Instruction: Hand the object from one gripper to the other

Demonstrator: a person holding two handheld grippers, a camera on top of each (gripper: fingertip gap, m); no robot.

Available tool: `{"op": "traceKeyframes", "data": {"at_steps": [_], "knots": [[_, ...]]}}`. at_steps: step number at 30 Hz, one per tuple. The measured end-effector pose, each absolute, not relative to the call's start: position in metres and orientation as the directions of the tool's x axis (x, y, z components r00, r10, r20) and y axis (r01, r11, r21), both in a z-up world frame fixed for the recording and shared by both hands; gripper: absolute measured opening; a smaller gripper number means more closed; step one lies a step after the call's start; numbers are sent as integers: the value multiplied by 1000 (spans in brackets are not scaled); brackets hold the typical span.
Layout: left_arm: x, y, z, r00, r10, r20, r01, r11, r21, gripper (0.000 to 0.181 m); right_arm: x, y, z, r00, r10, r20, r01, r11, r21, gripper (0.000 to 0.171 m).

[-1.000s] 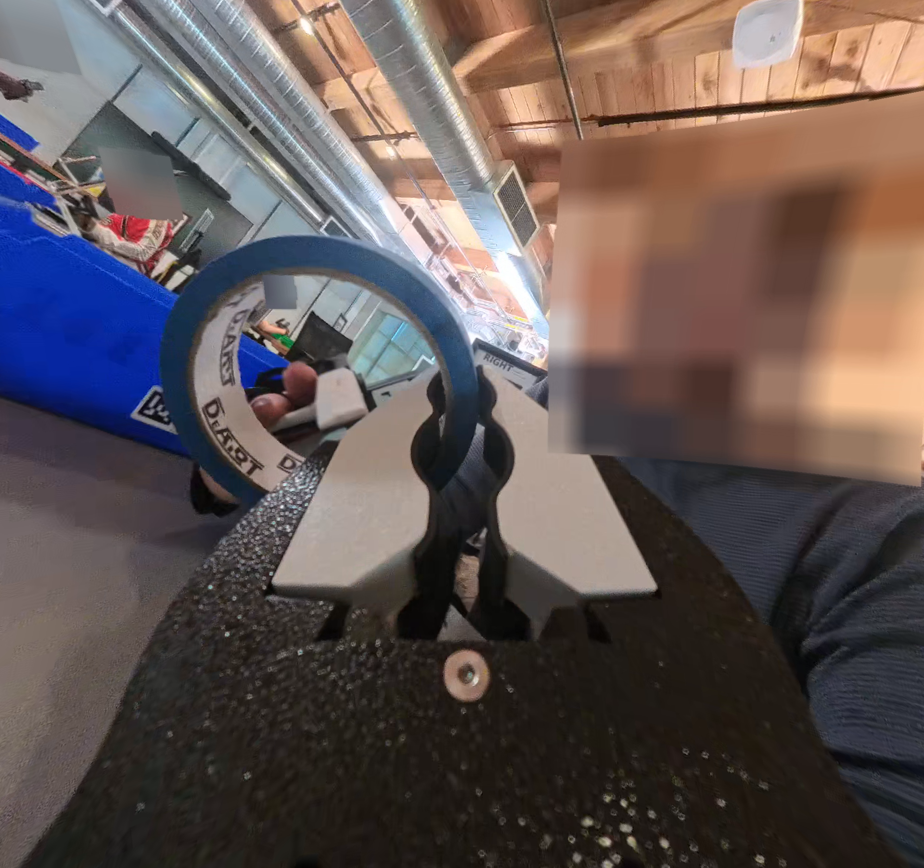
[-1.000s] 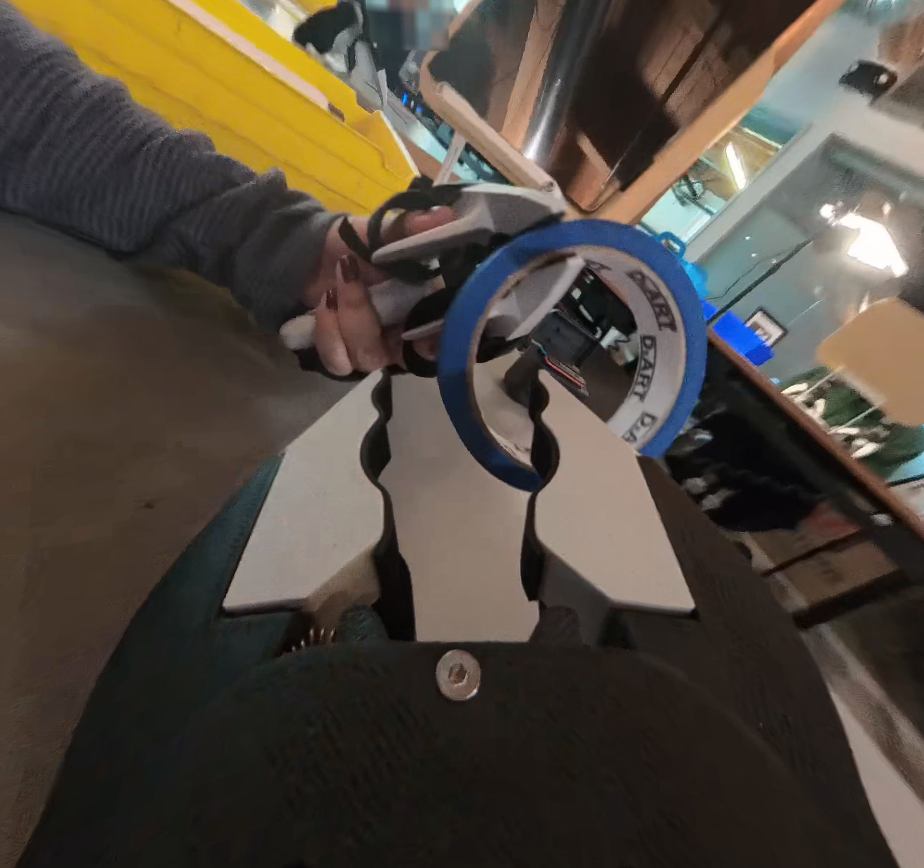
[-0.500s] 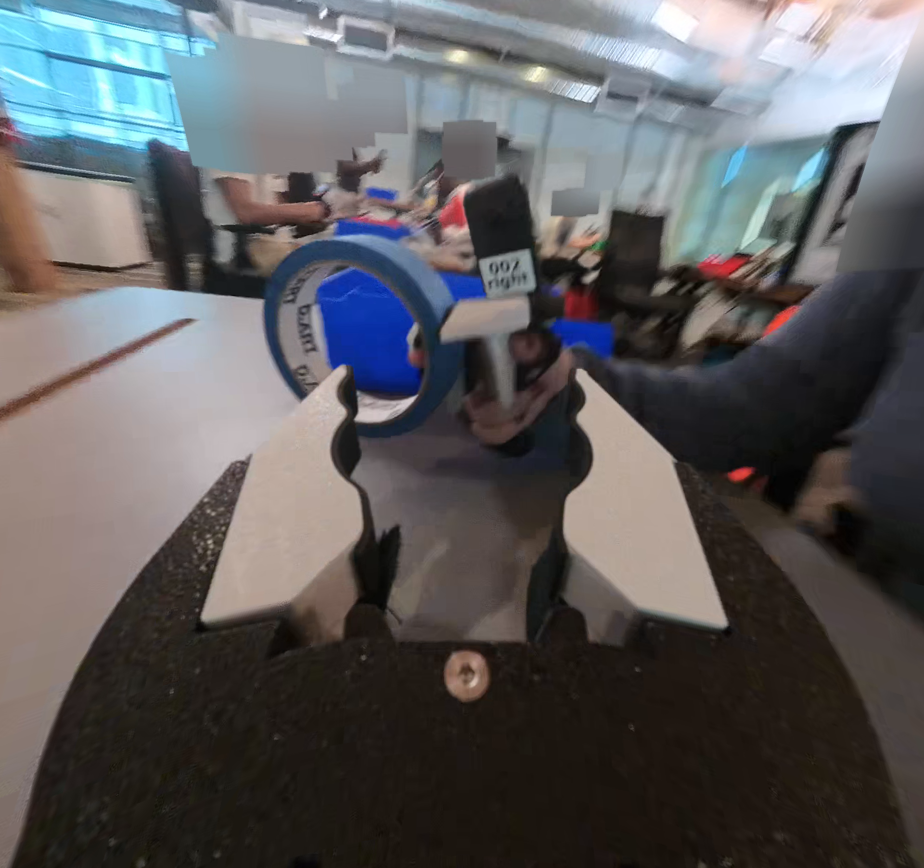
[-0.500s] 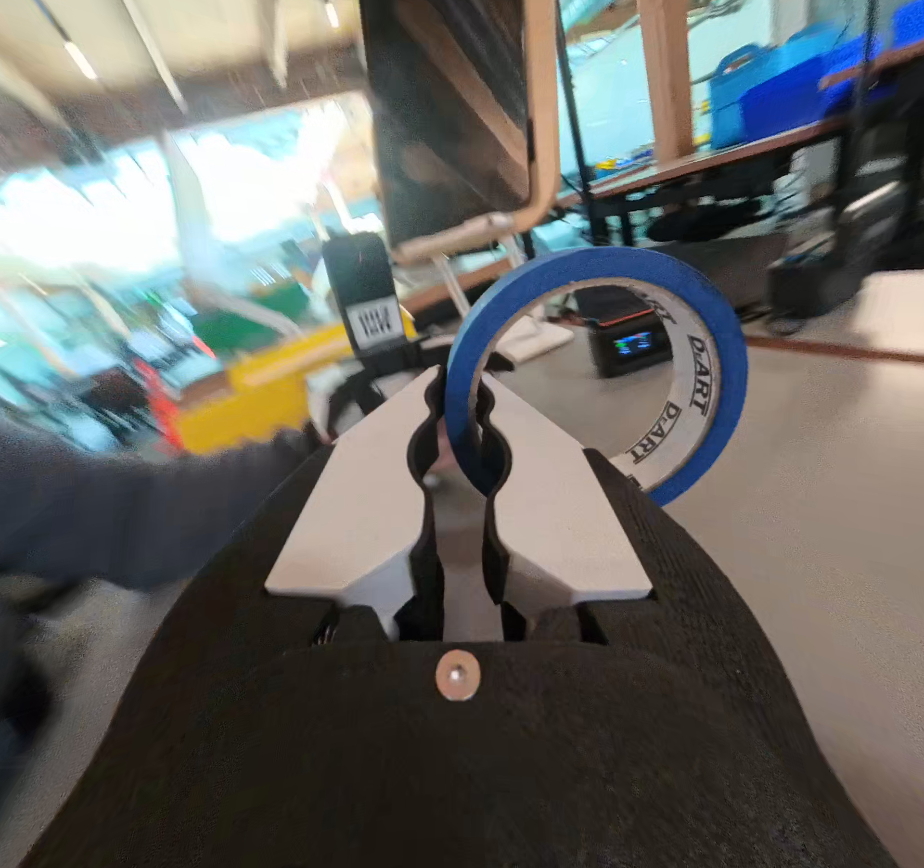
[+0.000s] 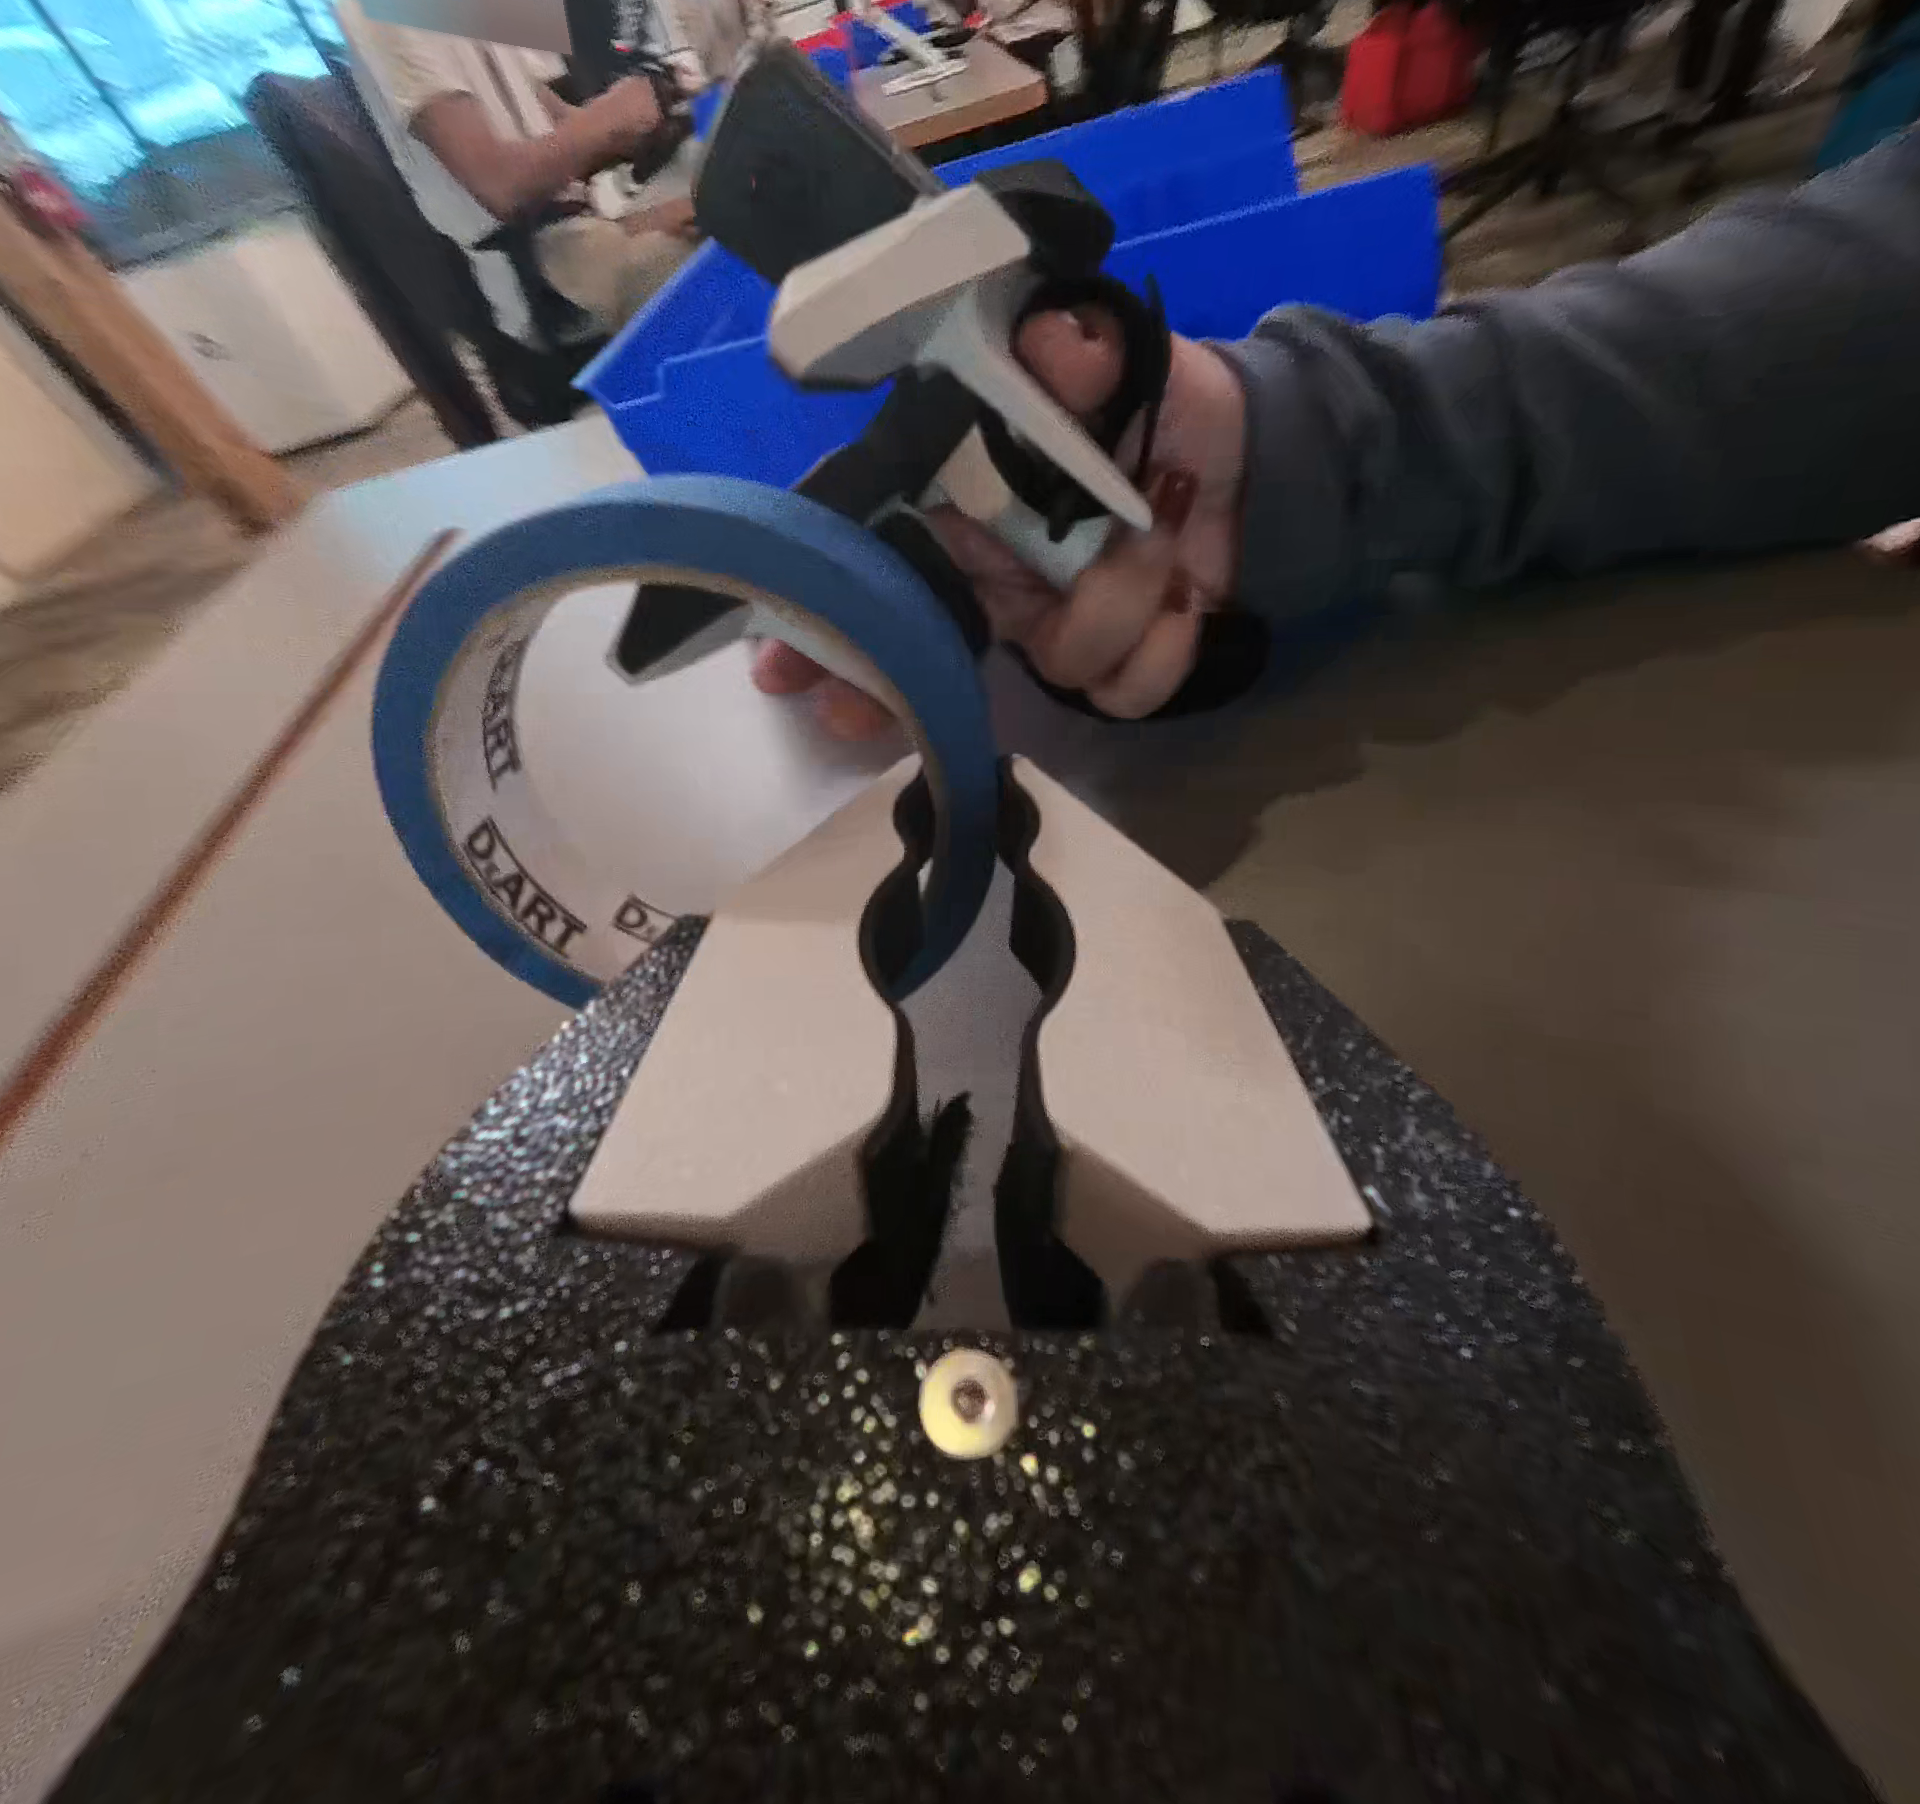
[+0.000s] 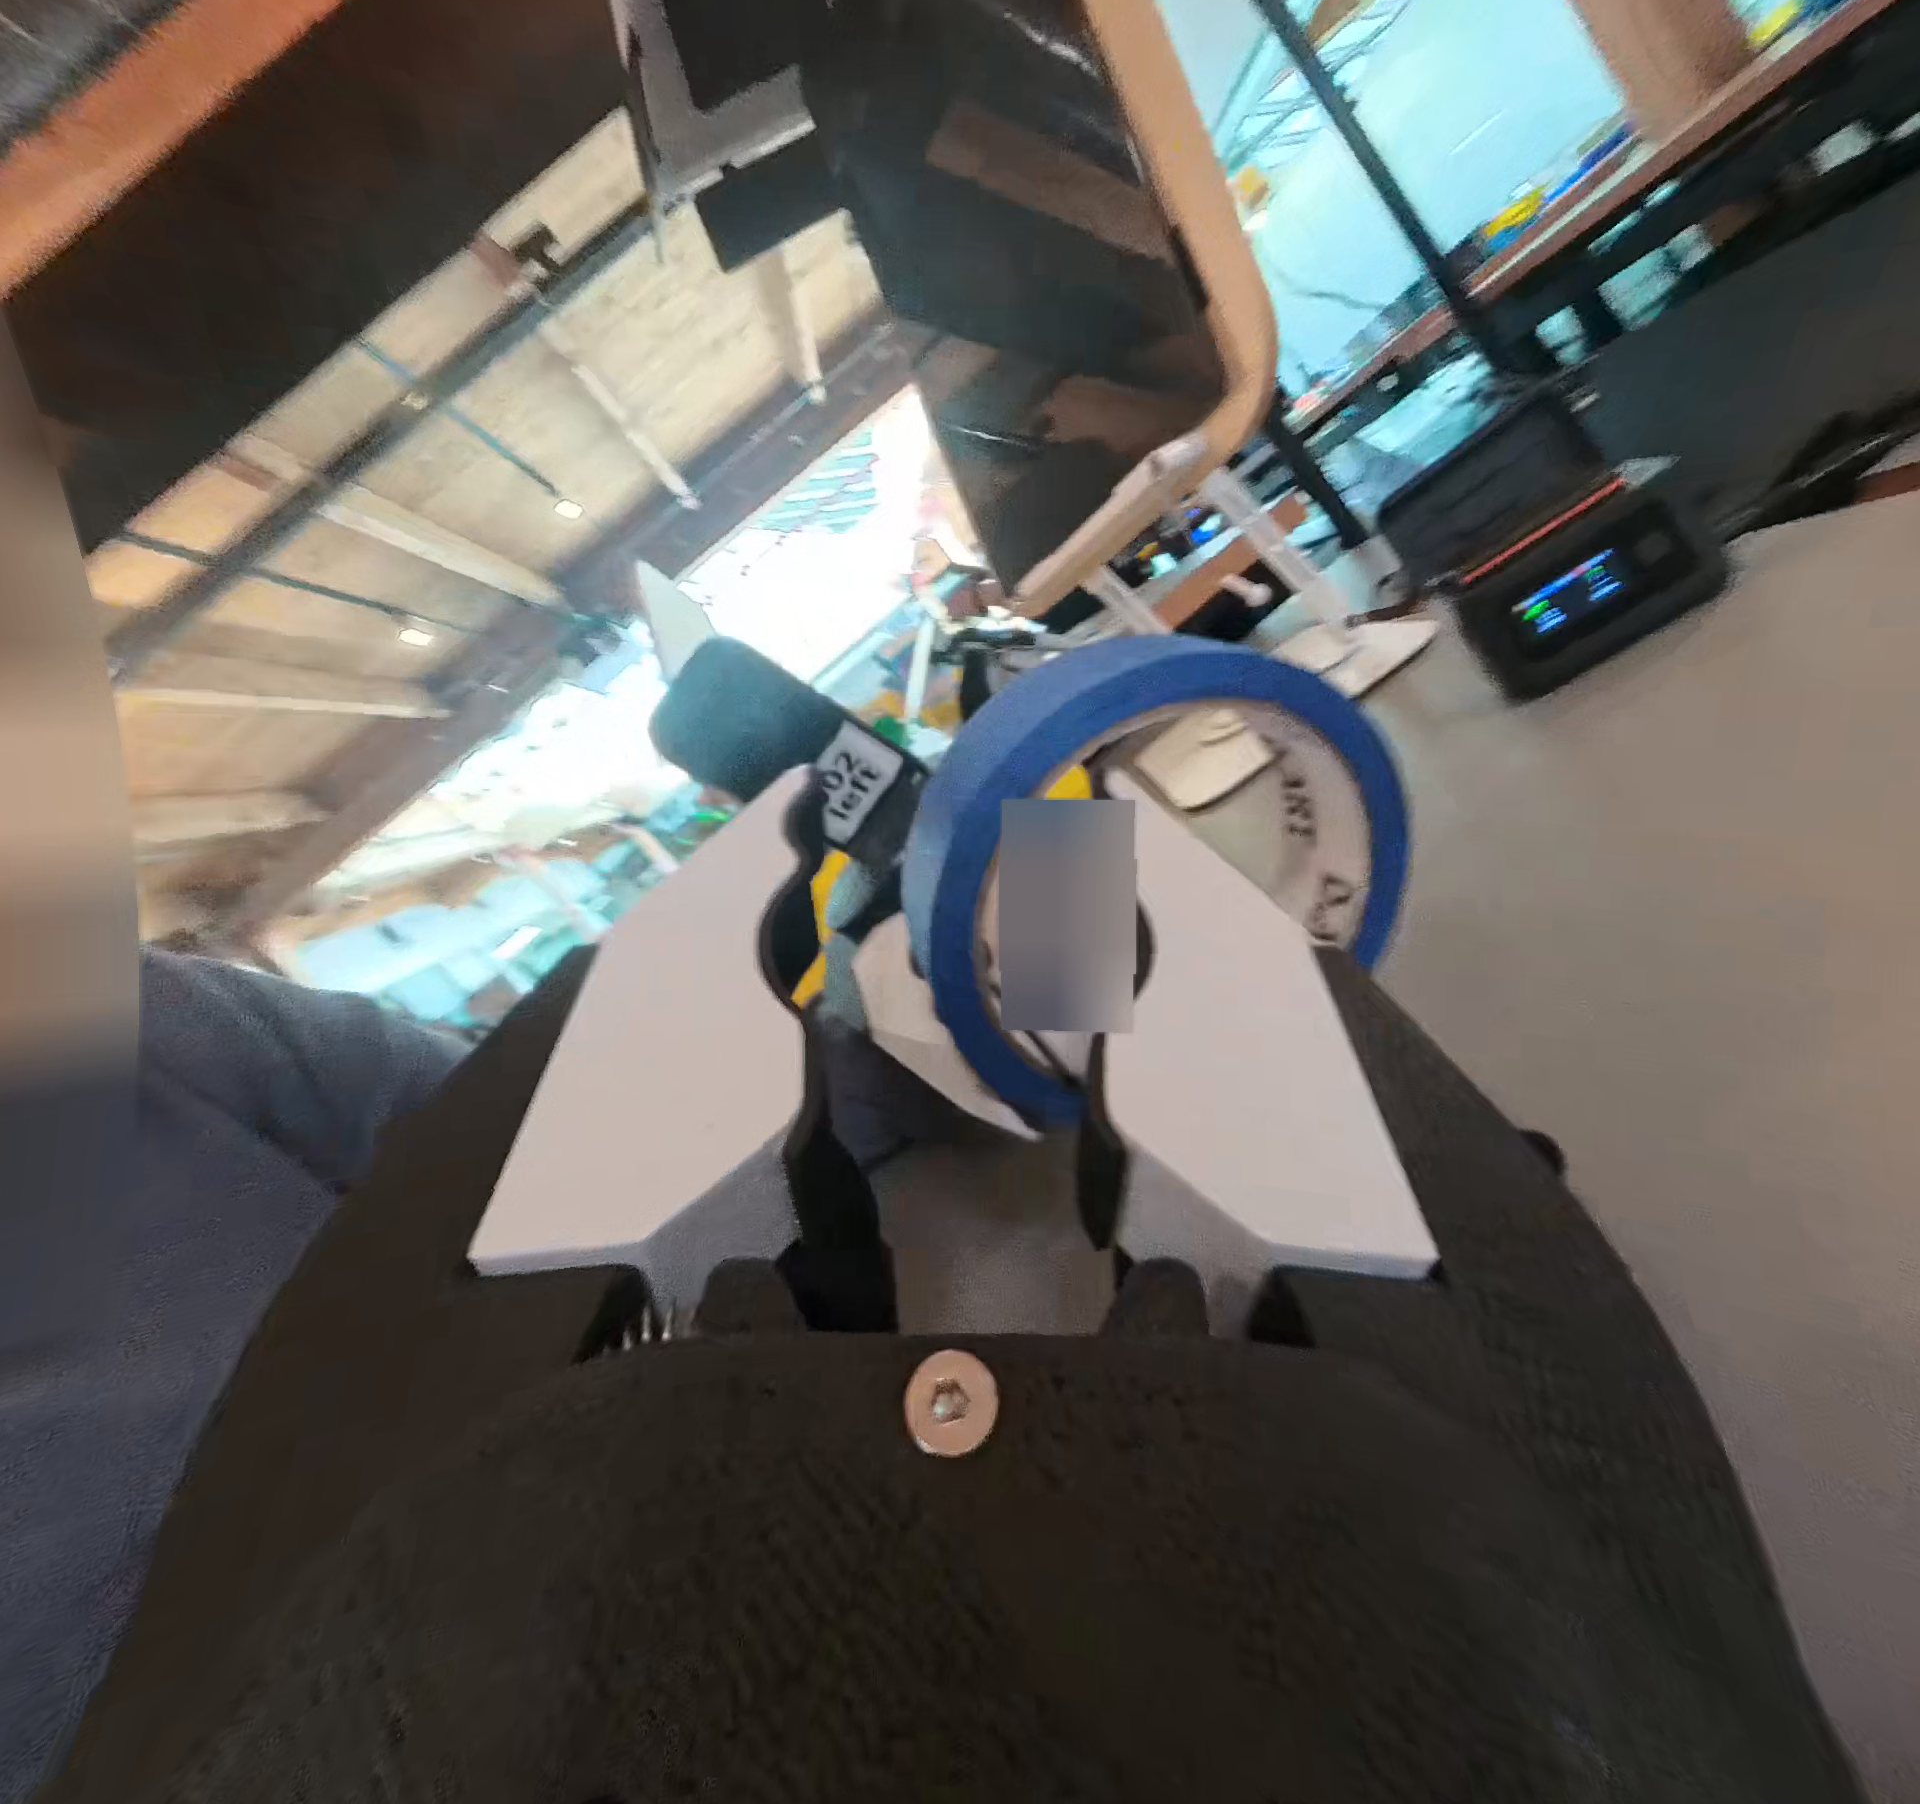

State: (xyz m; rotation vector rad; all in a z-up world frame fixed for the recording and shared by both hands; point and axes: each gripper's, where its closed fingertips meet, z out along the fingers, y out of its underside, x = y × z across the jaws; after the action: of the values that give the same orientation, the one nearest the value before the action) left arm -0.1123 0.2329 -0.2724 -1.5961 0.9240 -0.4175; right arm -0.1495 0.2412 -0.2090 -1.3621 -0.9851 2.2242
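Note:
A roll of blue tape is held upright above the grey table. My left gripper is shut on the right side of its rim. My right gripper is open, and its jaws stand apart on either side of the roll's rim without pinching it. In the left wrist view the right gripper's fingers show behind the roll, held by a hand; one finger reaches inside the ring. In the right wrist view the left gripper's fingers clamp the rim.
A blue bin stands behind the hand at the table's far edge. A black device with a lit screen sits on the table at the right. People sit at desks in the background. A dark sleeve crosses the right side. My hands' fingertips stand some 6 cm from each other.
Half a second ago the right gripper was shut on the tape and the left was open. Now the left is shut on it and the right has opened. Both views have swung.

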Motion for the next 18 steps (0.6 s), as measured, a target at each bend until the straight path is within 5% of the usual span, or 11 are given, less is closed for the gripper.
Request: {"op": "traceKeyframes", "data": {"at_steps": [1,4,9,13,18], "knots": [[-113,226,-269,596,-788,-151,-276,-25,-961,8,-149,246,-209,-449,660,-602,32,-662,-749,58],[-125,207,-243,495,-861,114,-8,-136,-991,9,-141,254,-204,-391,791,-470,-44,-526,-849,66],[-147,149,-185,-71,-934,351,400,-349,-847,9,-145,229,-221,-385,887,-253,18,-267,-964,72],[-136,117,-182,-299,-884,361,304,-446,-842,9,-141,196,-218,-578,709,-403,107,-424,-899,67],[-119,112,-192,-350,-842,411,212,-498,-841,9,-131,173,-226,-685,544,-484,252,-447,-858,28]]}}
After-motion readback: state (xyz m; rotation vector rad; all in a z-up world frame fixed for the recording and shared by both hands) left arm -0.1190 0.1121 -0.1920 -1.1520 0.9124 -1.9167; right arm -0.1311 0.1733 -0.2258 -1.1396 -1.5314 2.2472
